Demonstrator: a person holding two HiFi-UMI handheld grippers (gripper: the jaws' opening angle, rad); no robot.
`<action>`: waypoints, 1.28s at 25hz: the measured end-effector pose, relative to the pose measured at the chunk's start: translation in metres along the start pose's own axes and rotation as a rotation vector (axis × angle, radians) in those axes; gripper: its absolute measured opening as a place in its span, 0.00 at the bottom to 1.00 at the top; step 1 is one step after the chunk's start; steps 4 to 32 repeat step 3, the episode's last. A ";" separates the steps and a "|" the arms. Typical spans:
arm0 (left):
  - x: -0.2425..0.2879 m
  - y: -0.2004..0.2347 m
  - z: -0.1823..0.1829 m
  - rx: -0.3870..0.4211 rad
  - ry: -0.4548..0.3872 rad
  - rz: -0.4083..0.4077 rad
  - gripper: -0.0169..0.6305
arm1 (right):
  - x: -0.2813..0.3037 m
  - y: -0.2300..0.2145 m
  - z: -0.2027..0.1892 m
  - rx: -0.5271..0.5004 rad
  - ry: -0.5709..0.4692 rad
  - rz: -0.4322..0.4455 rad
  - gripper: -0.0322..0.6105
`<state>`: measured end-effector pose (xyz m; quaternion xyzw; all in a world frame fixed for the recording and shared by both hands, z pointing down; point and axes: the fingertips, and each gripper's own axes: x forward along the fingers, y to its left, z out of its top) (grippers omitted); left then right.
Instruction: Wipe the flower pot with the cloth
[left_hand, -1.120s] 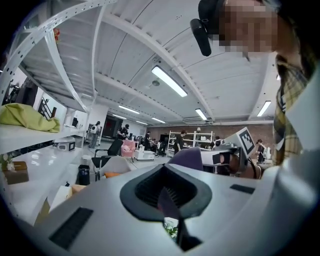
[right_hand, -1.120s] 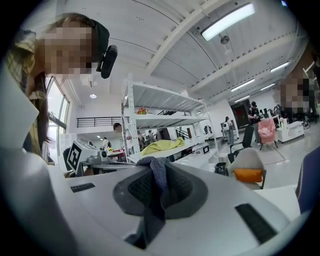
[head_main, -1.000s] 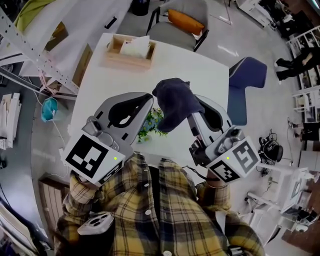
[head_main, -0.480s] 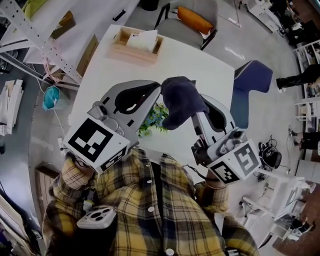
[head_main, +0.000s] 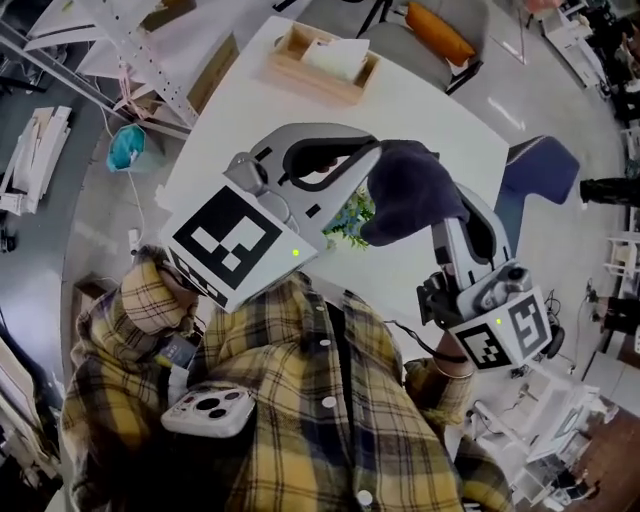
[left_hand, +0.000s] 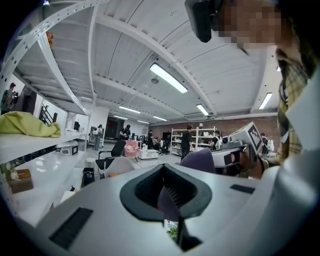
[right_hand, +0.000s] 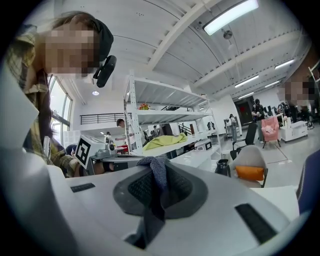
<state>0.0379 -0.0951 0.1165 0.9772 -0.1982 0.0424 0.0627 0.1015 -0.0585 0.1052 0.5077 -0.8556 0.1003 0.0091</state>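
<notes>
My left gripper (left_hand: 167, 187) has its jaws drawn in to a narrow slot. A pale mauve-grey wall is pinched between the ribbed pads, and I take it for the rim of the flower pot (left_hand: 165, 207). Green leaves (left_hand: 172, 231) show just beneath that rim, on the near side of the jaws. From the head view I cannot see the pot's body. Only the leaves (head_main: 350, 215) poke out below the left jaw tips, in the space between my two grippers. My right gripper (right_hand: 155, 192) is clamped on the cloth (right_hand: 156, 172). A dark, knitted fold of it rises out between the pads and hangs back down through the slot toward the camera. In the head view the rest of the cloth (head_main: 405, 190) bunches over the right jaw end and hides the tips entirely. That bundle sits just beside the left jaw tips, with the leaves at its lower edge, touching or close to touching; I cannot tell which. From the left gripper view the cloth bulges up just past the jaws on their right, with the right gripper's marker cube (left_hand: 247, 137) behind it. Both grippers are held above the white table (head_main: 420, 110), and a wooden tissue box (head_main: 322, 62) rests on it well beyond the left jaws.
</notes>
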 end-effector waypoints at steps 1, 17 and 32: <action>0.001 0.001 0.001 0.016 -0.004 -0.006 0.04 | 0.000 0.000 0.000 -0.004 0.001 -0.004 0.07; 0.002 0.001 0.004 0.048 -0.013 -0.016 0.04 | 0.000 -0.001 0.002 -0.013 0.003 -0.013 0.07; 0.002 0.001 0.004 0.048 -0.013 -0.016 0.04 | 0.000 -0.001 0.002 -0.013 0.003 -0.013 0.07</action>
